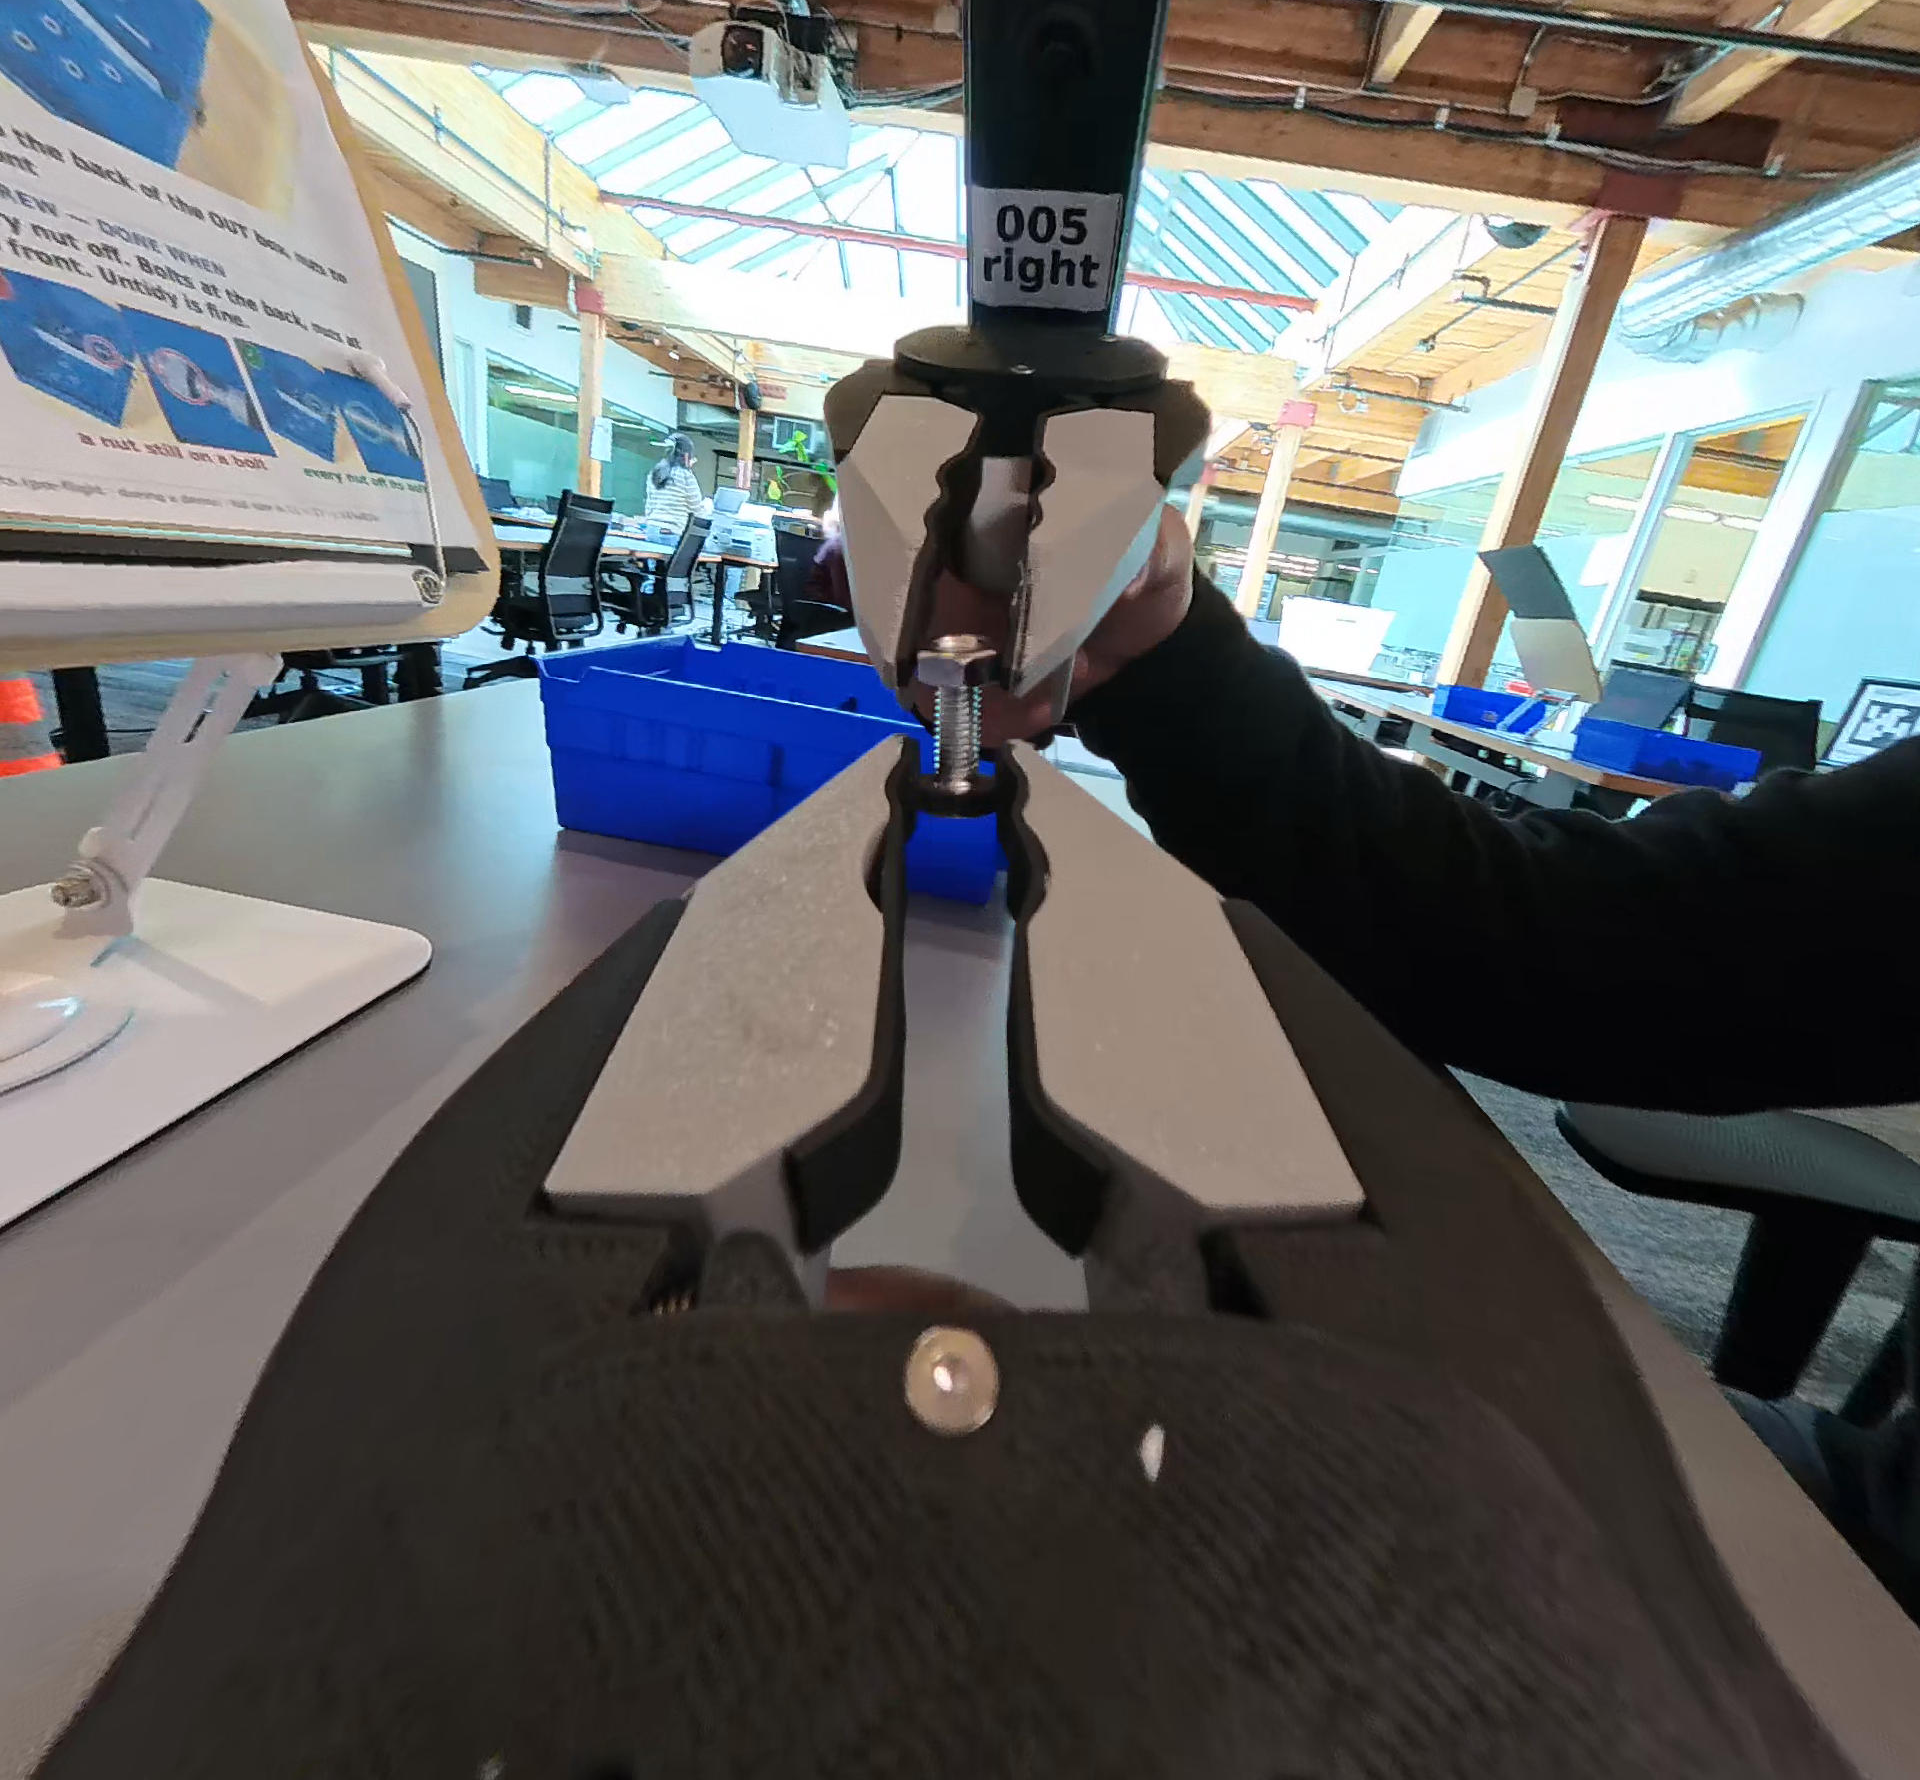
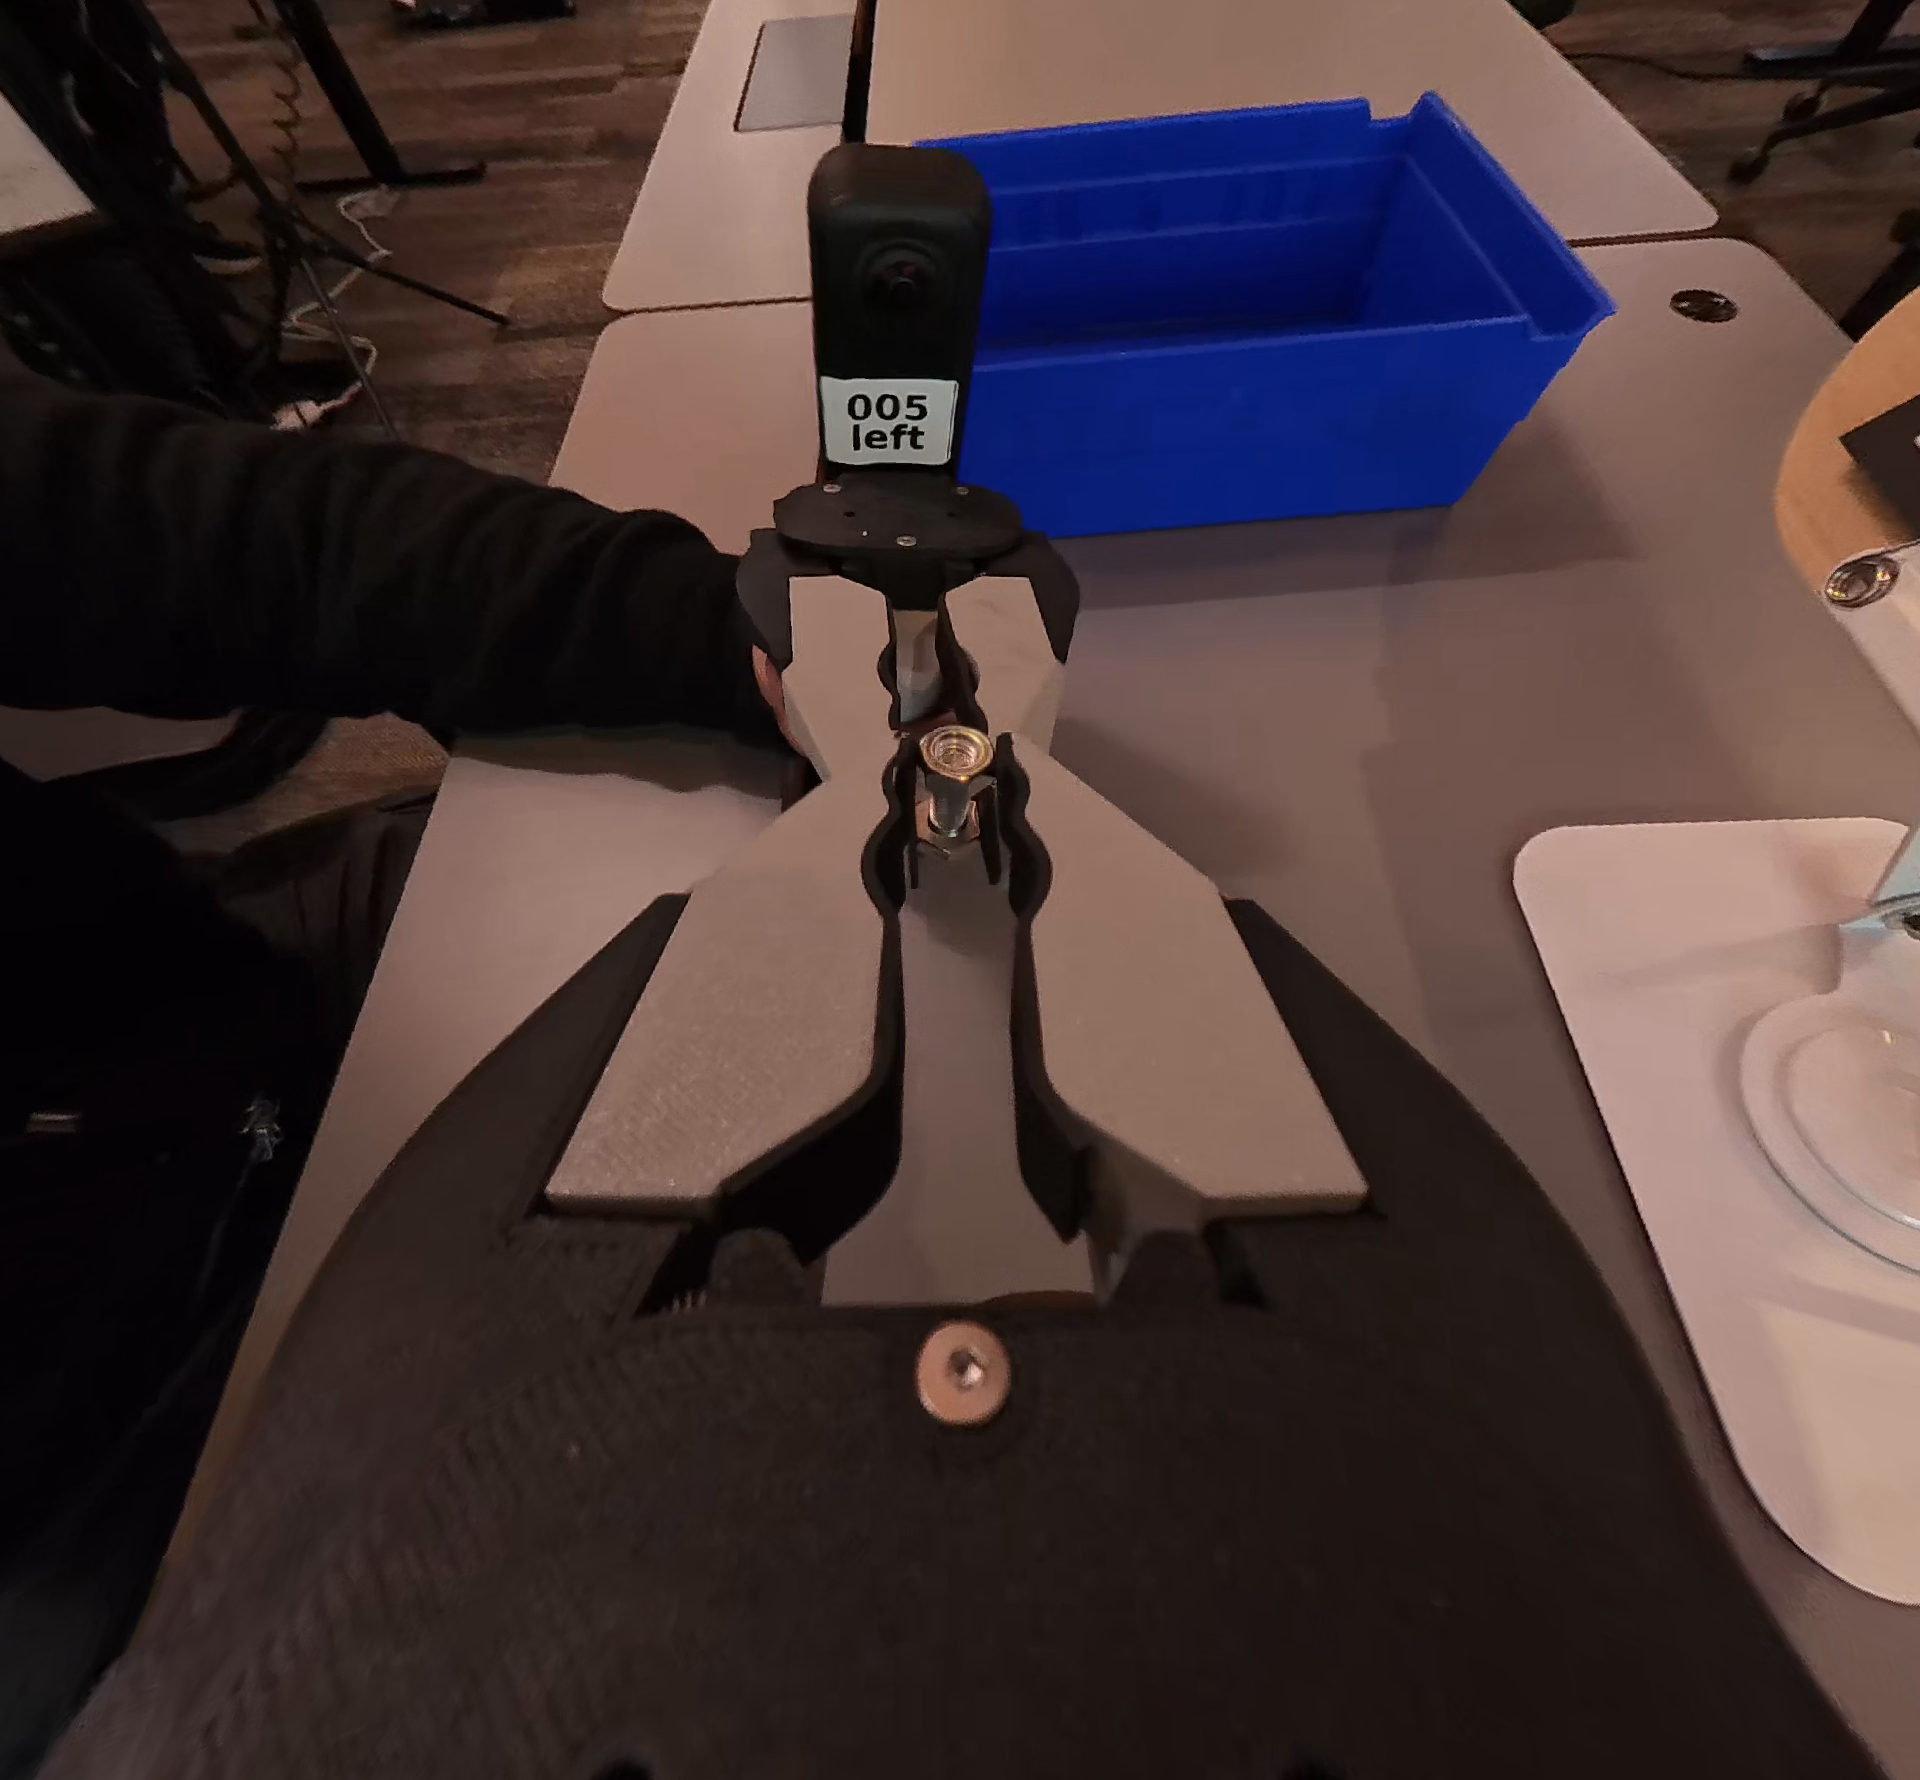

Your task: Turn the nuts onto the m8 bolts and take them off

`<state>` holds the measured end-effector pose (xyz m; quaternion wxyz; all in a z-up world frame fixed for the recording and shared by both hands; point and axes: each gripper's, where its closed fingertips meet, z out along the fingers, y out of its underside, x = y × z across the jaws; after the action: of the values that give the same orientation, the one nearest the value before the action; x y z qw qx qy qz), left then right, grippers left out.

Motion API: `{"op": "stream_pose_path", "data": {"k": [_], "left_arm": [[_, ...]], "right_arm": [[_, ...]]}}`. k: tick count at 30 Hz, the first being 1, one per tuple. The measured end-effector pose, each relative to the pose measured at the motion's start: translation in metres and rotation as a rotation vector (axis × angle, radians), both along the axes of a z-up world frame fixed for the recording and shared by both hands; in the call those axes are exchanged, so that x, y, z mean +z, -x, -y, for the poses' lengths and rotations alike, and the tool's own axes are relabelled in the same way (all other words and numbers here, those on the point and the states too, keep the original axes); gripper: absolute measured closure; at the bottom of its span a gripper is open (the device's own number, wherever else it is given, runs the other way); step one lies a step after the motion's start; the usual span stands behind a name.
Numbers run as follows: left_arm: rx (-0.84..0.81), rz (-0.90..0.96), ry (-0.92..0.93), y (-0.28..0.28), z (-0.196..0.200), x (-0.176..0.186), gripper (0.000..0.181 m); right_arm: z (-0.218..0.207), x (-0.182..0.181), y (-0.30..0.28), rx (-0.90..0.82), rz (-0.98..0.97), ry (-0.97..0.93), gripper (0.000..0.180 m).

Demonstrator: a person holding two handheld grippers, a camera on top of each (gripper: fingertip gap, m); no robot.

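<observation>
A silver M8 bolt (image 1: 954, 731) is held between my two grippers above the grey table (image 1: 364, 816). My left gripper (image 1: 951, 787) is shut on the bolt's head end. My right gripper (image 1: 961, 676) comes from above, tips facing the left's, and is shut on a hex nut (image 1: 956, 665) at the top of the thread. In the right wrist view my right gripper (image 2: 951, 831) pinches the nut (image 2: 948, 837). The bolt's round head (image 2: 951, 751) sits just past it at the tips of the left gripper (image 2: 930, 722).
A blue plastic bin (image 1: 675, 743) stands on the table behind the grippers and shows as empty in the right wrist view (image 2: 1247, 442). A white stand (image 1: 208, 992) holding an instruction sheet (image 1: 187, 276) is at the left. An office chair (image 1: 1766, 1200) is at the right. Both grippers' tips are close together, under 4 cm apart.
</observation>
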<state>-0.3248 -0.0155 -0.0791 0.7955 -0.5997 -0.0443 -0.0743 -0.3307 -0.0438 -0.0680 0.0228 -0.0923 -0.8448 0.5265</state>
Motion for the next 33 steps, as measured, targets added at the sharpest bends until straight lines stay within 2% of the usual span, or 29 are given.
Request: {"op": "stream_pose_path", "data": {"k": [10,33], "left_arm": [[0.126,0.005,0.001,0.015,0.0,0.002,0.169],[0.114,0.02,0.004,0.015,-0.002,0.002,0.169]], "right_arm": [[0.0,0.002,0.014,-0.066,0.033,0.051,0.168],[-0.002,0.002,0.013,-0.045,0.053,0.08,0.168]]}}
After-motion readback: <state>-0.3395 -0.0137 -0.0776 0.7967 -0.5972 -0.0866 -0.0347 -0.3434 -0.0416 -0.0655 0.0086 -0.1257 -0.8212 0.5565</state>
